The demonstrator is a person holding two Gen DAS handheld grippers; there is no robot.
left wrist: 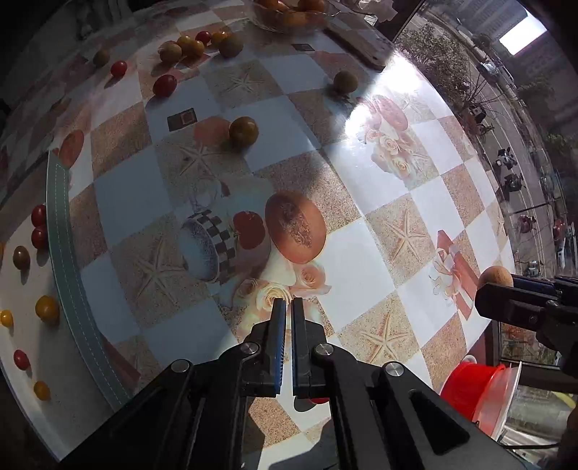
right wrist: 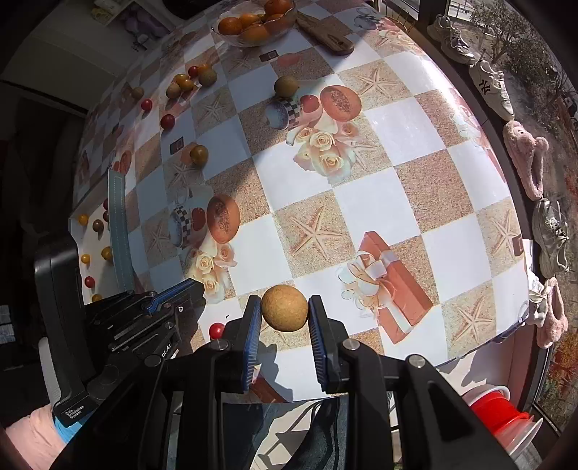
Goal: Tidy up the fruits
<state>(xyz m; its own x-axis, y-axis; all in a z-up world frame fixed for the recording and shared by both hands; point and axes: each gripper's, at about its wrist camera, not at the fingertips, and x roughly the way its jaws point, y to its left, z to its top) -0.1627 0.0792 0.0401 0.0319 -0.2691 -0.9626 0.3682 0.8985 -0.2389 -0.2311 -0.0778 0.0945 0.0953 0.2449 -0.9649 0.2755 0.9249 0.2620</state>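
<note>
My right gripper (right wrist: 284, 312) is shut on a round tan-brown fruit (right wrist: 284, 312) and holds it above the table's near edge; the fruit also shows at the right of the left wrist view (left wrist: 495, 277). My left gripper (left wrist: 288, 311) is shut and empty, low over the patterned tablecloth (left wrist: 361, 235); it shows at the left of the right wrist view (right wrist: 195, 283). A red cherry tomato (right wrist: 216, 330) lies just under it. Several small fruits lie loose at the far left (left wrist: 188, 45), one brown-green fruit (left wrist: 244, 131) nearer. Sorted tomatoes lie on a white mat (left wrist: 25, 289).
A glass bowl of oranges (right wrist: 254, 25) and a wooden board (right wrist: 325, 32) stand at the far edge. A brown fruit (right wrist: 286, 86) lies mid-table. A red spool (right wrist: 502, 415) sits below the table's right side. Shoes and slippers (right wrist: 523, 159) line the floor at right.
</note>
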